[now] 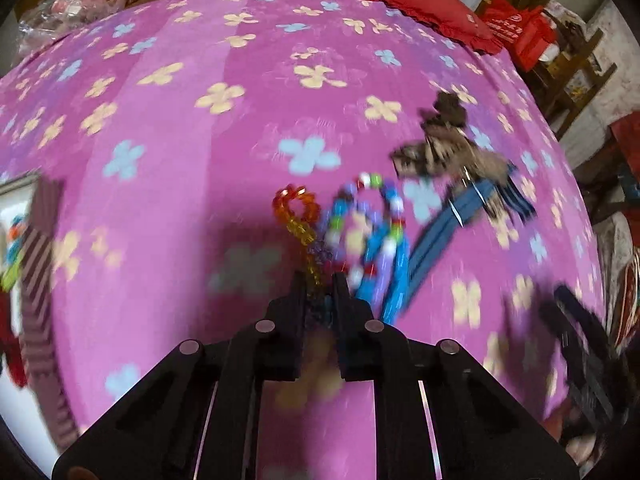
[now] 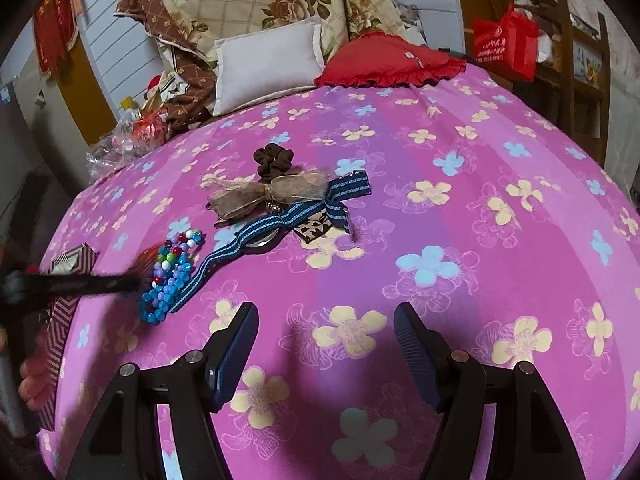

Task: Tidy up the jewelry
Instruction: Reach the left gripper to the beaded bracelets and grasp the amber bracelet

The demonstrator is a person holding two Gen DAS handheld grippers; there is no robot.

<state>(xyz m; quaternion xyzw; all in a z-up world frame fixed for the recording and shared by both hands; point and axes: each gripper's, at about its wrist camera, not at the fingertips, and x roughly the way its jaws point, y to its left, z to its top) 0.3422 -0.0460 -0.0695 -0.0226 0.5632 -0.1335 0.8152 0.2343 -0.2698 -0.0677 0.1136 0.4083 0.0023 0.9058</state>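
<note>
Orange bead strand (image 1: pixel 298 216) pinched in left gripper (image 1: pixel 319 280); right gripper (image 2: pixel 325 316) wide apart.

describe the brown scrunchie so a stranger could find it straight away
On the pink flowered bedspread, find the pile of hair accessories near the middle. At its far edge, just behind the sheer tan bow, lies the brown scrunchie: the only dark, ruffled fabric ring there.

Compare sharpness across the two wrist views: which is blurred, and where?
Left wrist view: motion-smeared throughout, worst at the bead bracelets and the left tool pinched on an orange bead strand. Right wrist view: mostly sharp; bow and right tool are crisp, only the left tool at the left edge streaks. Both show fisheye bulge.
</note>
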